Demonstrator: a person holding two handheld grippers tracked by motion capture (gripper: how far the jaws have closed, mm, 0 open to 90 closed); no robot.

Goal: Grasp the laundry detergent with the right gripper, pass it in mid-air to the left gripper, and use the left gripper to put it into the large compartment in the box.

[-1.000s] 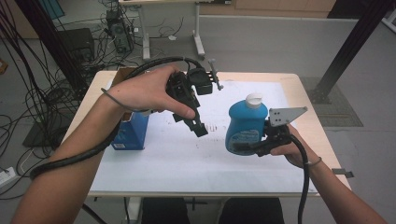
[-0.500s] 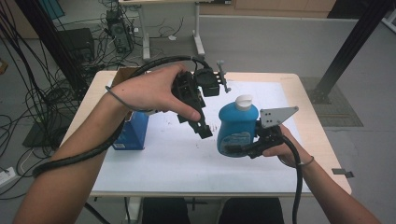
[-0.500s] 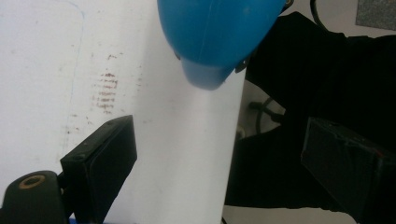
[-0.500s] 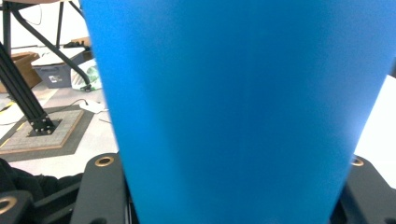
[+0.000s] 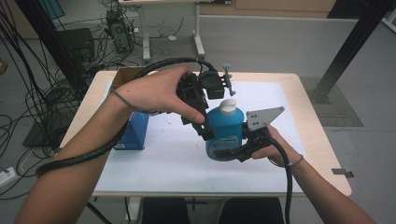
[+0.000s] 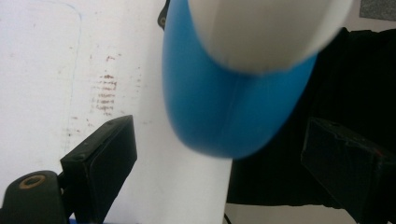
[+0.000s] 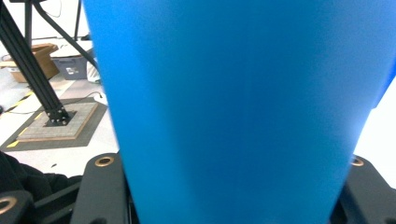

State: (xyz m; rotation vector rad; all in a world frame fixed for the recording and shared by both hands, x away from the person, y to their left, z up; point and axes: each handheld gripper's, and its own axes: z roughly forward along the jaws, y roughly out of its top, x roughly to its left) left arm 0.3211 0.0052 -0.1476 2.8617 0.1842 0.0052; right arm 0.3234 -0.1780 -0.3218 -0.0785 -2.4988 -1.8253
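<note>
Blue bottle (image 5: 225,133) carries an illegible dark label.

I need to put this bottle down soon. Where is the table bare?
Bare white mat lies along the near edge, below the blue box, and right of the blue bottle toward the far right corner. The middle is crowded by both grippers.

You can read no text, brand or number anywhere: the label low on the blue bottle (image 5: 225,133) in your right gripper and the white sticker at the foot of the blue box (image 5: 135,133) are both too small and blurred to make out.
</note>
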